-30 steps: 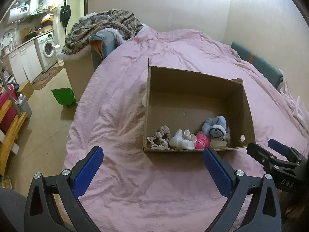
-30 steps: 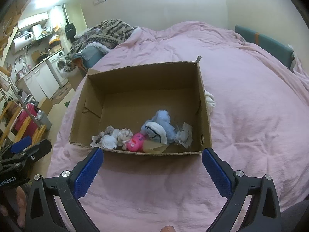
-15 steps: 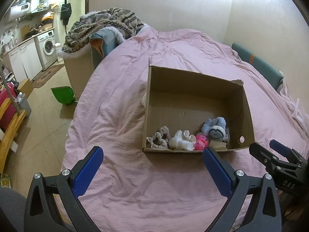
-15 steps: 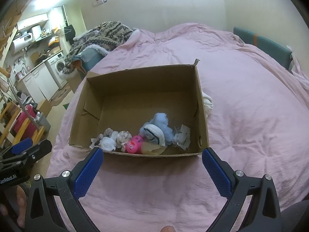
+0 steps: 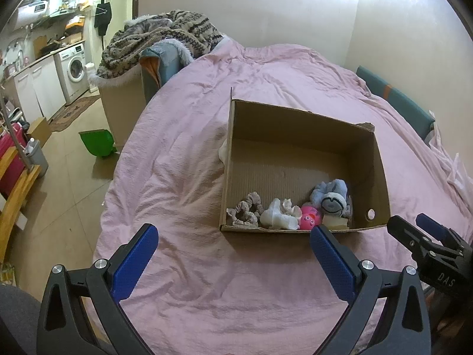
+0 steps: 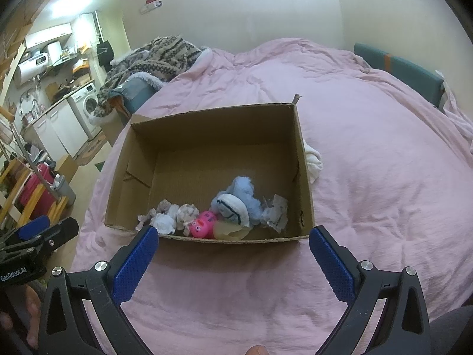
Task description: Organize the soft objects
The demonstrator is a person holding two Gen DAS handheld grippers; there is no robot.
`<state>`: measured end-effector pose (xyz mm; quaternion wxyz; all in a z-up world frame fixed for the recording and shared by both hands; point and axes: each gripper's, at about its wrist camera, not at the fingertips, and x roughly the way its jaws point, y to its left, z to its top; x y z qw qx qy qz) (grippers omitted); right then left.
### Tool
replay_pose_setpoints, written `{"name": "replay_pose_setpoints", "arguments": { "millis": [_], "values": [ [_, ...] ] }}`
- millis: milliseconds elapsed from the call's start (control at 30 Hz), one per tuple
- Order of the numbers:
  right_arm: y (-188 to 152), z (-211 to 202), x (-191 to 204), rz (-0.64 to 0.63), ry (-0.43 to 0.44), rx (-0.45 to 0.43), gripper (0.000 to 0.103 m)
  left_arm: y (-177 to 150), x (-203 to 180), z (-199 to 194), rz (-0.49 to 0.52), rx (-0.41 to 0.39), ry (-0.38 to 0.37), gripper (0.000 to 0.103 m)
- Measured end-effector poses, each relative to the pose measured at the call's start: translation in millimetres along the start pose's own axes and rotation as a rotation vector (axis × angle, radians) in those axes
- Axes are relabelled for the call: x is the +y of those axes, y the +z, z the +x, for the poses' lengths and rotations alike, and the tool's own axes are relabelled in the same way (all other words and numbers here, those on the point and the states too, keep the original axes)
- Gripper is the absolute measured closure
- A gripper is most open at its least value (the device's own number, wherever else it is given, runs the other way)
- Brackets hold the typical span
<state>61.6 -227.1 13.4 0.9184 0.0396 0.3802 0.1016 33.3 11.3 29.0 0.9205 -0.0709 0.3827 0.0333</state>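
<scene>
An open cardboard box [image 5: 298, 124] [image 6: 215, 118] sits on the pink bed cover. Along its near wall lie several soft things: a beige scrunchie [image 5: 246, 211], a white toy [image 5: 279, 214], a pink toy [image 5: 310, 218] [image 6: 202, 225], and a blue-and-white plush [image 5: 332, 196] [image 6: 236, 199]. A white cloth [image 6: 313, 162] lies outside the box against its side. My left gripper [image 5: 233, 248] is open and empty, in front of the box. My right gripper [image 6: 233, 247] is open and empty, just short of the box's near wall.
The pink bed cover [image 5: 183, 177] fills most of both views. A chair piled with patterned blankets [image 5: 159, 41] stands at the bed's far left corner. A green bin [image 5: 96, 143] sits on the floor at left. A washing machine [image 5: 74, 68] stands farther back.
Both grippers have drifted slightly back from the box, both open and empty. The objects in the box have not moved.
</scene>
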Motion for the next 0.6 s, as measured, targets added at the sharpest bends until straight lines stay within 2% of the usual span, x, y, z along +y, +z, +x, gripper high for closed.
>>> {"name": "replay_pose_setpoints", "arguments": {
  "millis": [600],
  "values": [
    [1.7,-1.9,-1.5,-0.006,-0.007,-0.012,0.000,-3.6,0.4,3.1,-0.006,0.015,-0.017,0.001]
  ]
}}
